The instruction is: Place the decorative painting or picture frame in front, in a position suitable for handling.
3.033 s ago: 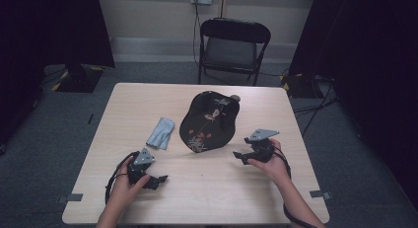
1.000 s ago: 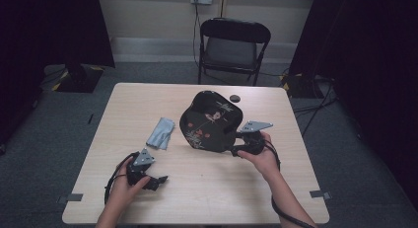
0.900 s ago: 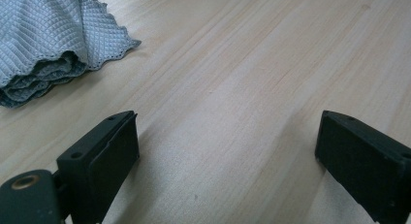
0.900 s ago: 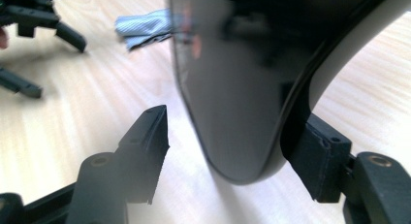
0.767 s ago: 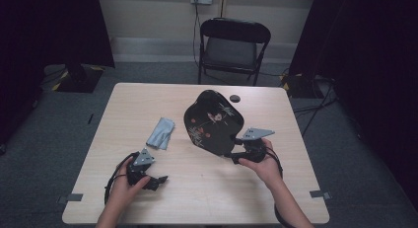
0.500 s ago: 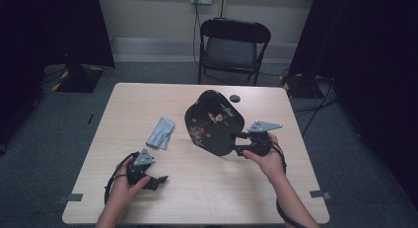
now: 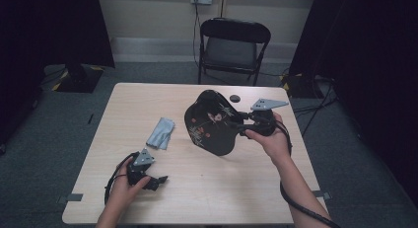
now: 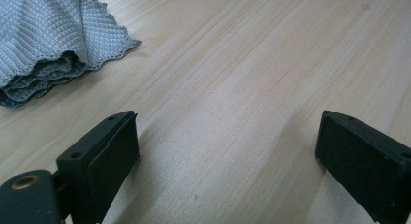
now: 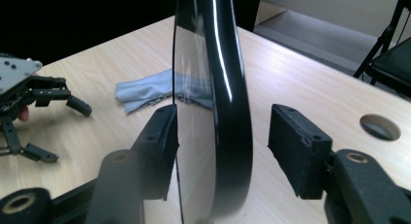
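Right of centre in the high view, black lacquered tray point(image 7: 213, 123) with a floral pattern, tipped up on its lower edge, rim set between the jaws of the right gripper point(image 7: 240, 128). Seen edge-on in the right gripper view point(image 9: 220, 103): left jaw touching the glossy face, right jaw standing just off the rim, so partly open around it, no firm clamp visible. Lower left of the high view, left gripper point(image 7: 156, 180) resting on the pale wood-grain table point(image 7: 246, 188), jaws spread wide, holding nothing. Folded grey waffle-weave cloth point(image 7: 161, 132) just left of the tray, apart from it. Bare tabletop across the lower middle; small round hole point(image 7: 235, 98) near the far edge.
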Action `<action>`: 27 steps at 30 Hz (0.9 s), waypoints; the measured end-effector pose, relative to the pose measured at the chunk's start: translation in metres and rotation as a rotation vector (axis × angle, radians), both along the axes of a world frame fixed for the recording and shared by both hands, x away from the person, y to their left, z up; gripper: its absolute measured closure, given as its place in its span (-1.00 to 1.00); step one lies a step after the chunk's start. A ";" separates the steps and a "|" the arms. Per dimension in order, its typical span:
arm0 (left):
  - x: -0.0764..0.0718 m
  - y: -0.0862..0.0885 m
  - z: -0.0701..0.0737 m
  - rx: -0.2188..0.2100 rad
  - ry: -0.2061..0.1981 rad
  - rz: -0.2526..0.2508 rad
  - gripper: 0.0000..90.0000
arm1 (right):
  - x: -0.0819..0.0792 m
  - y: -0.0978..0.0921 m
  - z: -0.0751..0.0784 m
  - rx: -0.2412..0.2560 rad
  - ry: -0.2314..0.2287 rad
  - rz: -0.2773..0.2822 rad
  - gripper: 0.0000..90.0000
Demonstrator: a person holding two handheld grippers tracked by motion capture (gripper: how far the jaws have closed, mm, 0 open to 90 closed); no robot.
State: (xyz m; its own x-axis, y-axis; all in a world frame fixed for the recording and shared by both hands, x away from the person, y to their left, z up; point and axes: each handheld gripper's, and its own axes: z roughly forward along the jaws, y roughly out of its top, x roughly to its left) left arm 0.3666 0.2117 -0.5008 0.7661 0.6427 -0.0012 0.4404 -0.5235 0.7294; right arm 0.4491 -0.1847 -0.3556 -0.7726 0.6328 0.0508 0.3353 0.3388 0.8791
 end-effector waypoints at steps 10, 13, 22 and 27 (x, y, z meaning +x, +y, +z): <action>0.000 0.000 0.000 0.000 0.000 0.001 -0.82 | 0.015 0.014 0.011 -0.013 0.017 0.042 0.11; 0.000 0.000 0.000 0.000 0.000 0.001 -0.82 | 0.018 0.017 0.016 -0.010 0.033 0.051 0.11; 0.000 0.000 0.000 -0.005 0.000 0.005 -0.82 | 0.024 0.032 0.030 -0.002 0.041 0.070 0.40; 0.000 0.000 0.000 -0.003 -0.002 0.005 -0.82 | 0.030 0.040 0.032 0.020 0.077 0.054 0.44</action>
